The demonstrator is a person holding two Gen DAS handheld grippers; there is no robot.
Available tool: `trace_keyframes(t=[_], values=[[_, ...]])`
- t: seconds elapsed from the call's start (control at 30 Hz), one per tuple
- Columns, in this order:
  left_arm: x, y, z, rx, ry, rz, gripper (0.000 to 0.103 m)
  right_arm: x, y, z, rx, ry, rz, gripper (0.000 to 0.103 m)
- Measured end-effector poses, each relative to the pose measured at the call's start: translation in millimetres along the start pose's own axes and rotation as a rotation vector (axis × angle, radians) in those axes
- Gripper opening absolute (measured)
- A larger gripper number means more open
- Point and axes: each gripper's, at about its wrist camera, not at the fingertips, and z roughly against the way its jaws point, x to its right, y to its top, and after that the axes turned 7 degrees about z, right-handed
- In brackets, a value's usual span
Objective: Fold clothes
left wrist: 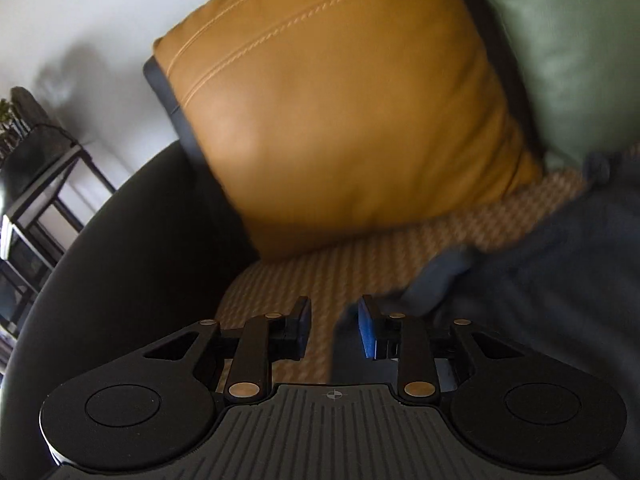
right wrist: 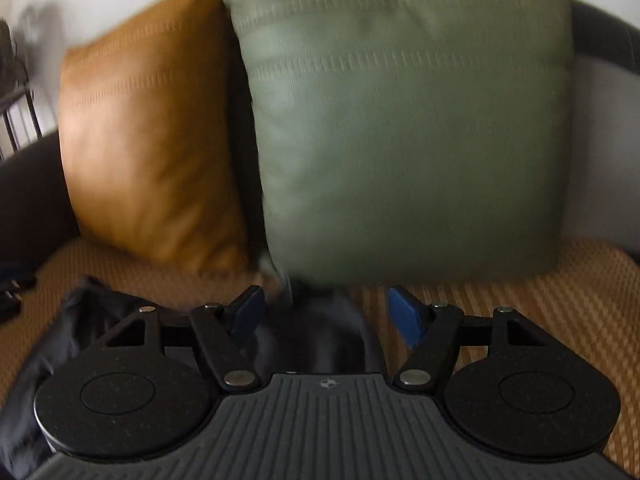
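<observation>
The sofa seat (right wrist: 560, 300), covered with a woven orange-brown cloth, carries everything here, and two cushions stand at its far side: an ochre cushion (left wrist: 340, 112) on the left and a green cushion (right wrist: 400, 128) on the right. The dark blue garment (left wrist: 540, 280) lies crumpled on the seat in front of the cushions, in the near middle, between the two tools. I judge it to be light, soft and limp: it will sag and wrinkle when lifted, and it cannot break, but a thin smooth cloth may slip from a shallow pinch. It is better to take it at an edge or a corner, one tool on each side, so that it can be spread flat before folding. The pictures are blurred, so I cannot say what kind of garment it is or where its hem is. The left tool (left wrist: 336, 328) points downward at the seat, its jaws a little apart; the garment's edge is just beside its right pad, and I see nothing clamped. The right tool (right wrist: 326, 312) also points downward, its jaws wide apart over the garment's far part, and it grips nothing.
</observation>
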Motion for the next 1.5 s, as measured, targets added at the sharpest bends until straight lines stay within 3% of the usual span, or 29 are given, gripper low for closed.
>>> trace_keyframes(t=[0.1, 0.3, 0.43, 0.57, 0.7, 0.9, 0.97, 1.0, 1.07, 1.1, 1.27, 1.37, 1.5], values=[[-33, -39, 27, -0.028, -0.021, -0.023, 0.055, 5, -35, 26, -0.05, 0.04, 0.012, 0.073], [-76, -118, 88, -0.116, -0.062, -0.072, 0.067, 2, -86, 99, -0.123, 0.117, 0.008, 0.074], [-86, -157, 110, -0.195, -0.112, -0.014, 0.068, -3, -123, 133, -0.176, 0.124, -0.006, 0.073], [-85, -171, 115, -0.227, -0.15, 0.061, 0.072, -3, -153, 156, -0.212, 0.12, -0.042, 0.065], [-76, -179, 111, -0.251, -0.178, 0.082, 0.072, -1, -173, 162, -0.248, 0.119, -0.077, 0.055], [-59, -186, 99, -0.261, -0.195, 0.113, 0.071, -9, -185, 151, -0.277, 0.128, -0.064, 0.055], [-59, -187, 99, -0.257, -0.198, 0.133, 0.064, -12, -188, 145, -0.288, 0.118, -0.048, 0.055], [-59, -187, 99, -0.255, -0.223, 0.144, 0.032, -14, -190, 144, -0.283, 0.114, -0.044, 0.054], [-56, -186, 100, -0.255, -0.262, 0.156, 0.0, -19, -190, 143, -0.28, 0.118, -0.021, 0.029], [-52, -185, 102, -0.253, -0.248, 0.141, 0.0, -20, -189, 142, -0.286, 0.139, -0.025, 0.002], [-71, -174, 112, -0.223, -0.232, 0.132, 0.0, -10, -169, 150, -0.274, 0.136, -0.026, 0.002], [-101, -162, 112, -0.189, -0.141, 0.129, 0.0, 9, -147, 162, -0.239, 0.081, -0.003, 0.002], [-149, -142, 97, -0.185, 0.01, 0.143, 0.0, 43, -116, 172, -0.22, -0.06, 0.013, 0.002]])
